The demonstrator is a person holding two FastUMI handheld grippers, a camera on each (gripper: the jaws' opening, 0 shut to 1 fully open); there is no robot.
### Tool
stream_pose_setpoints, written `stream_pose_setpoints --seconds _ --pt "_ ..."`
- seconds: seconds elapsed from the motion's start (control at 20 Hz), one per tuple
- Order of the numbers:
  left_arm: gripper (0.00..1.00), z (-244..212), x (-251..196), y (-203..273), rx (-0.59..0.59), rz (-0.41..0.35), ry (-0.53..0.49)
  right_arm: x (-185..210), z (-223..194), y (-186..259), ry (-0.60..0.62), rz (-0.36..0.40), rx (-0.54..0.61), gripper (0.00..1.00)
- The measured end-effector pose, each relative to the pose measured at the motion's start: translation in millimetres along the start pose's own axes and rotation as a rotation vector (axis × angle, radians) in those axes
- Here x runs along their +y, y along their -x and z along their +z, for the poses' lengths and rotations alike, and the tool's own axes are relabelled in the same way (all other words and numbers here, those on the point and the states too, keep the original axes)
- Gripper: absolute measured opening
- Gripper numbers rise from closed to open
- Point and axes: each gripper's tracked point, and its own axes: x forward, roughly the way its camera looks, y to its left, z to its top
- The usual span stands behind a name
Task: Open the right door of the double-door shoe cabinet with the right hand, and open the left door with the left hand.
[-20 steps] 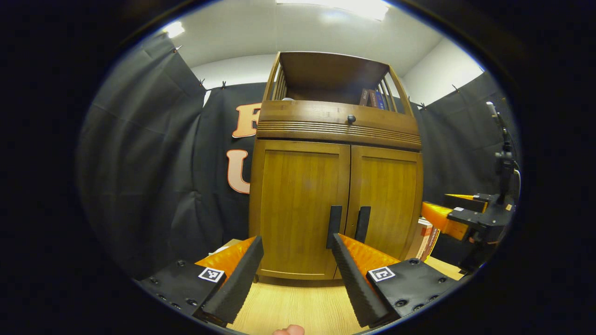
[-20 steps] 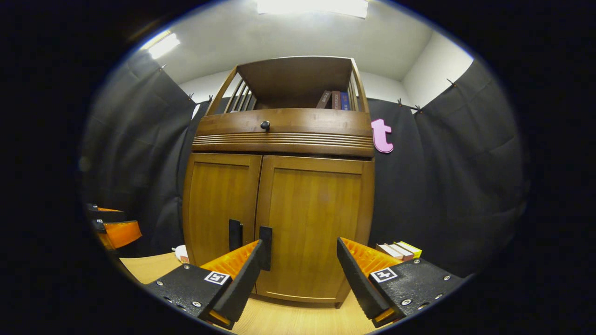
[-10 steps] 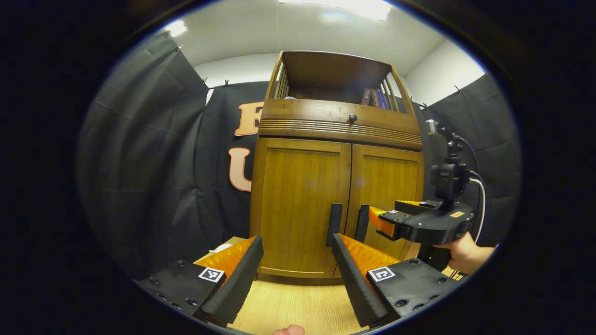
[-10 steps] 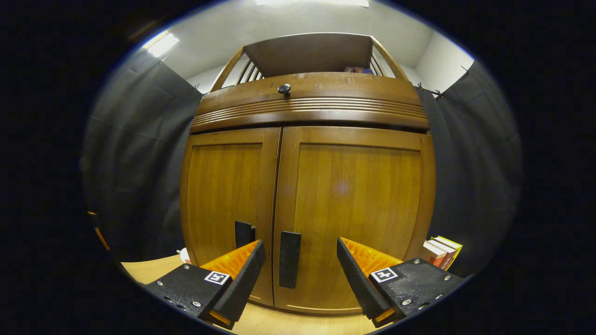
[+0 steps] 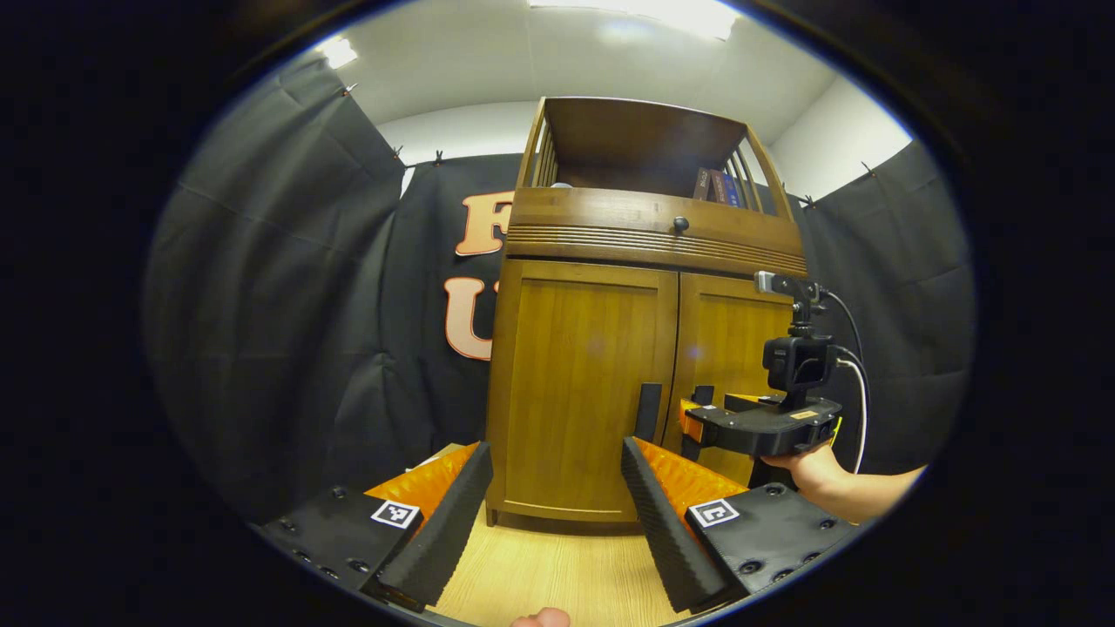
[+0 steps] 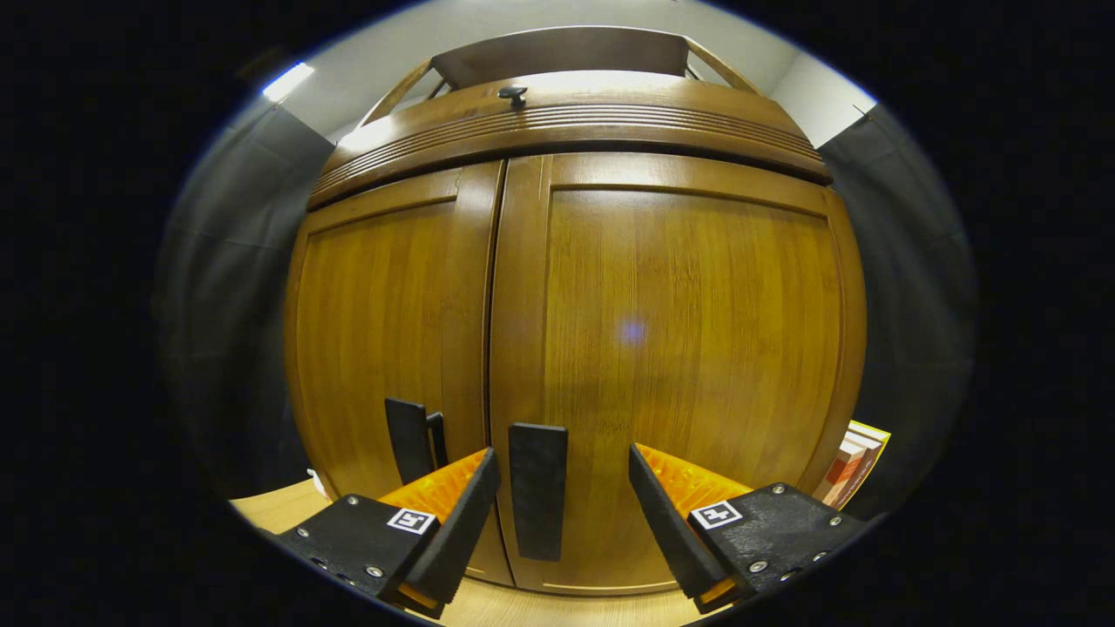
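The wooden shoe cabinet stands on a light wood floor with both doors closed. In the right gripper view the right door looms close, and its dark vertical handle stands between the fingers of my open right gripper, just beyond the tips. The left door's handle is to its left. In the left gripper view my left gripper is open and well back from the left door and its handle. The right gripper, held by a hand, reaches the right handle.
Books are stacked beside the cabinet's right side. A drawer with a round knob runs above the doors, with an open shelf holding books on top. Black cloth walls surround the cabinet. A pale object lies at the cabinet's left foot.
My right gripper has moved forward to the cabinet until the right door's handle came between its fingers. The left gripper has shifted only slightly.
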Motion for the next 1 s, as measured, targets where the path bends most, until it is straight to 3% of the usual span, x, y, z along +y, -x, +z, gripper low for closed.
stream_pose_setpoints --seconds 0.05,0.1,0.2,0.3,0.35,0.4,0.45,0.5,0.6,0.65,0.7,0.75,0.8,1.0 --pt "0.98 0 1 0 0.0 0.003 0.001 1 2 -3 0.006 -0.012 -0.001 0.89" --pt "0.98 -1 3 0 0.001 0.005 0.002 1 3 -5 0.01 -0.017 -0.007 0.95" --pt "0.97 -3 6 -2 0.004 0.01 0.0 1 3 -8 0.005 -0.021 -0.006 0.77" --pt "0.96 -2 9 -1 0.002 0.015 -0.002 3 0 -8 -0.006 -0.022 0.001 0.8" --pt "0.94 -2 8 -2 0.0 0.016 -0.004 4 -1 -10 -0.011 -0.022 0.005 0.69" --pt "0.94 -2 9 -2 0.0 0.017 -0.005 5 -2 -11 -0.02 -0.024 0.008 0.67" --pt "0.94 -2 9 -3 0.0 0.018 -0.007 7 -2 -11 -0.03 -0.025 0.009 0.57" --pt "0.94 -2 10 -3 -0.001 0.019 -0.006 9 -3 -13 -0.038 -0.029 0.012 0.58" --pt "0.94 -2 13 -3 0.0 0.024 -0.005 13 -5 -13 -0.065 -0.034 0.013 0.46" --pt "0.94 -2 14 -3 0.002 0.026 -0.003 13 -2 -13 -0.059 -0.034 -0.004 0.32" --pt "0.95 -3 17 -4 0.005 0.029 0.0 13 -4 -13 -0.039 -0.027 -0.004 0.4" --pt "0.96 -3 17 -5 0.009 0.03 0.001 15 -4 -12 -0.009 -0.003 -0.018 0.31" --pt "0.96 -4 17 -6 0.011 0.029 0.002 15 -5 -12 0.012 0.017 -0.019 0.38" --pt "0.99 -7 17 -3 0.016 0.031 -0.007 15 -6 -11 0.04 0.011 -0.012 0.27"
